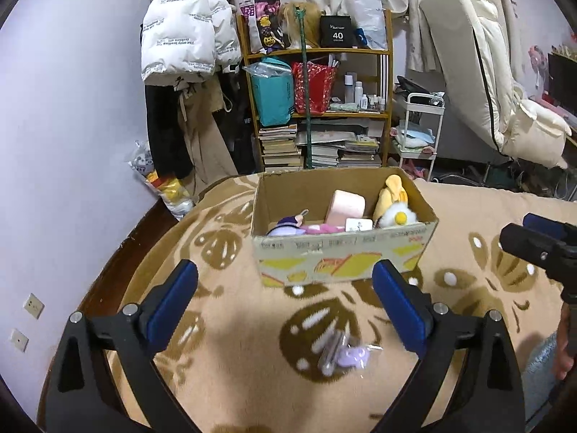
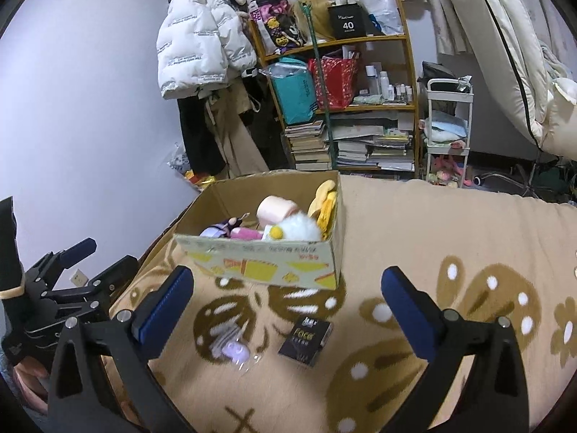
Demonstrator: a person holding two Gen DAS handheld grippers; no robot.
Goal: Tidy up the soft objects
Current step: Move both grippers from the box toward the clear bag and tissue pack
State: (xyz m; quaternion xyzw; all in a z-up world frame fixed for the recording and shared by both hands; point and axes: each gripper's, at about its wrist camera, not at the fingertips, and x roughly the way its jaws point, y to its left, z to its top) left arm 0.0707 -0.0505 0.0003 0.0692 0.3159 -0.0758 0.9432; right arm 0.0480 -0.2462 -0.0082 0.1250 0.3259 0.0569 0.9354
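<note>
Open brown cardboard box with yellow and red print [image 1: 344,252] stands on the beige-and-brown patterned fleece blanket [image 1: 234,389] covering the bed, toward the far edge, nearer the far-left corner.

Box already holds several soft items: a pale pink rolled plush block [image 1: 346,207], a yellow plush toy [image 1: 391,189] leaning on the right wall, a fluffy white plush with a yellow centre [image 1: 396,216], and a purple and pink plush figure [image 1: 288,225] at the near-left. Judged well along.

Left outside, 2 items on the blanket in front of the box:
- a small lilac item in clear plastic wrap [image 1: 346,355], lying between the spread fingers in the left view; blurred, exact nature unclear.
- a small black rectangular packet with gold lettering [image 2: 305,337], just beside the lilac item, toward the right.

Whether the black packet counts as soft cannot be told.

Left gripper [image 1: 285,310]: jaws spread wide, pinching nothing, held low over the blanket and aimed at the box, the lilac item roughly centred below it. Looks placed for a pick of that item.

Right gripper [image 2: 288,310]: jaws spread wide, empty, hovering over the blanket near the near edge, the black packet between its fingers' line of view. Both grippers sit side by side, apart.
</note>
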